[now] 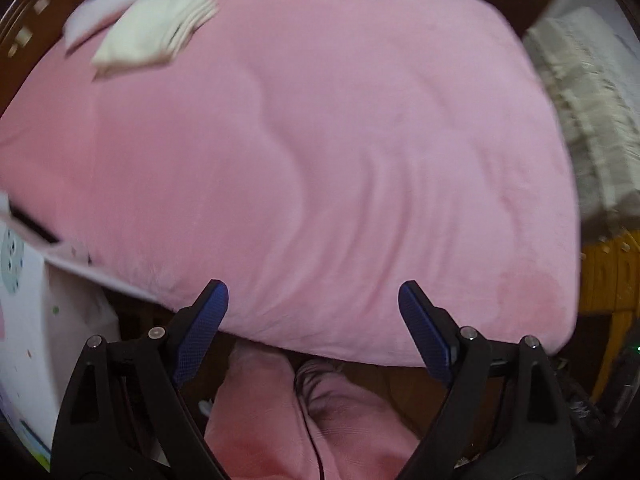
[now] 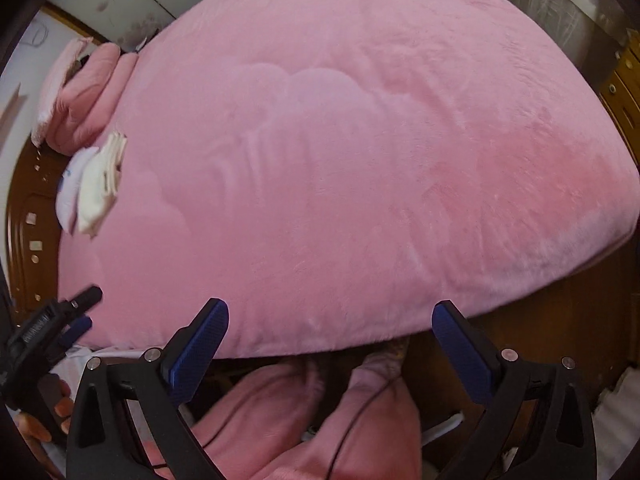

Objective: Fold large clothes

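Observation:
A folded cream garment (image 1: 156, 32) (image 2: 100, 184) lies on a pink plush bed cover (image 1: 320, 140) (image 2: 340, 160) at its far left, partly on top of a folded white and blue garment (image 1: 108, 8) (image 2: 70, 188). My left gripper (image 1: 314, 300) hangs open over the cover's near edge, nothing between its blue pads. My right gripper (image 2: 332, 320) is open wide over the same edge, also empty. In the right wrist view the left gripper (image 2: 86, 310) shows at lower left, held by a hand (image 2: 48, 412).
Dark wooden bed frame (image 2: 28, 240) runs along the left. Pink pillows (image 2: 92, 92) lie at the head. Cream lace fabric (image 1: 592, 120) sits off the right side. A white patterned cloth (image 1: 20, 320) is at lower left. The person's pink-trousered legs (image 1: 280, 420) stand below.

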The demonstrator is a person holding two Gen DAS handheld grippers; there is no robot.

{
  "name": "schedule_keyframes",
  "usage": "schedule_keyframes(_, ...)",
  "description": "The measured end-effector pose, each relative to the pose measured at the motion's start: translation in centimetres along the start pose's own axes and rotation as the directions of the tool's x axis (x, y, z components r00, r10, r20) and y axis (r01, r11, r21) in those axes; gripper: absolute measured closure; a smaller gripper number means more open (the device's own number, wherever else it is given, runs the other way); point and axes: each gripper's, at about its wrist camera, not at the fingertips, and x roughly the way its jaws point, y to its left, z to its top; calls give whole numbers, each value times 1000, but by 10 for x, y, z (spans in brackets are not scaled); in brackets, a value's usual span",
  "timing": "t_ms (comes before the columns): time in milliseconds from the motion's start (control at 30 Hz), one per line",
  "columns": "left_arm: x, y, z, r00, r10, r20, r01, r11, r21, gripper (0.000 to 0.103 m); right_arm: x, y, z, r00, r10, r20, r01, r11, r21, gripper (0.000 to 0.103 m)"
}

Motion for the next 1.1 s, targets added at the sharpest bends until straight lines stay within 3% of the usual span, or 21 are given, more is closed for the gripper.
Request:
schedule_keyframes(100, -30, -24, 13, 998, -66, -4, 66, 996, 60, 17, -26, 18, -2, 1000, 8, 9, -7, 999, -40, 1)
schedule_keyframes(200, -57, -33, 22, 994, -100, 44, 96, 992, 82, 17, -49, 53, -3, 999, 1, 45, 4, 993, -117, 1)
schedule_keyframes(367, -92, -32, 35, 991, -56, 120, 44, 994, 101, 17, -90, 105, -9, 988, -18, 151, 59, 961, -272, 0)
schedule_keyframes(500, -104, -24, 30, 988, -16, 153, 0, 994, 105, 17, -107, 135, -15, 979, -28, 200, 85, 957, -279, 0)
schedule_keyframes(600, -110, -7, 24, 982, -35, 186, 21, 997, 77, 17, -114, 144, -27, 972, -40, 233, 110, 950, -293, 0)
schedule_keyframes(700, -114, 5, 19, 976, 5, 219, -21, 997, 68, 17, -121, 159, -31, 969, -42, 243, 112, 953, -283, 0)
schedule_keyframes(1100, -111, 17, 22, 970, 51, 238, -74, 993, 88, 17, -124, 179, -12, 963, -33, 267, 106, 958, -266, 0)
